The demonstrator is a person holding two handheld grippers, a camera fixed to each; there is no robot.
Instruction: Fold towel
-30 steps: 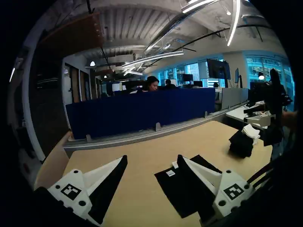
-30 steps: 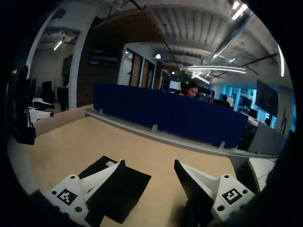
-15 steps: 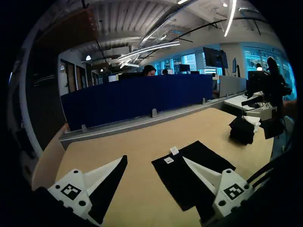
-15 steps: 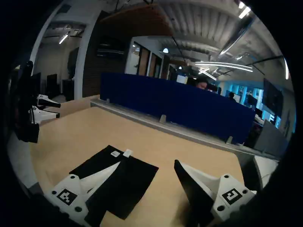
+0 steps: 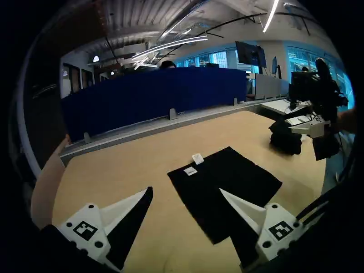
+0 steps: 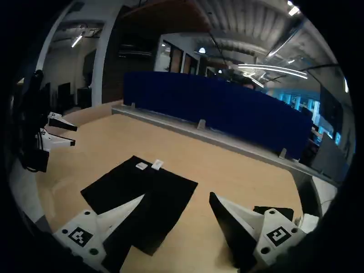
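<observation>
A black towel [image 5: 225,189] lies flat on the light wood table [image 5: 132,159], with two small white tags [image 5: 197,158] at its far edge. My left gripper [image 5: 184,191] hangs open just above its near left corner, nothing between the fingers. In the right gripper view the same towel [image 6: 136,186] stretches ahead and to the left, and my right gripper [image 6: 177,195] is open over its near right edge. The left gripper [image 6: 75,136] also appears far left there, fingers apart. The right gripper [image 5: 296,125] appears far right in the left gripper view.
A pile of dark folded cloth [image 5: 285,136] sits at the table's right end, also seen with a white cloth [image 6: 310,221] beside it. A blue partition [image 5: 150,95] on a grey rail runs along the table's far edge. Office desks and monitors stand beyond.
Both views have tipped down toward the table, so the towel has come more fully into sight, farther from the fingertips. Both grippers stay open. The towel itself has not moved.
</observation>
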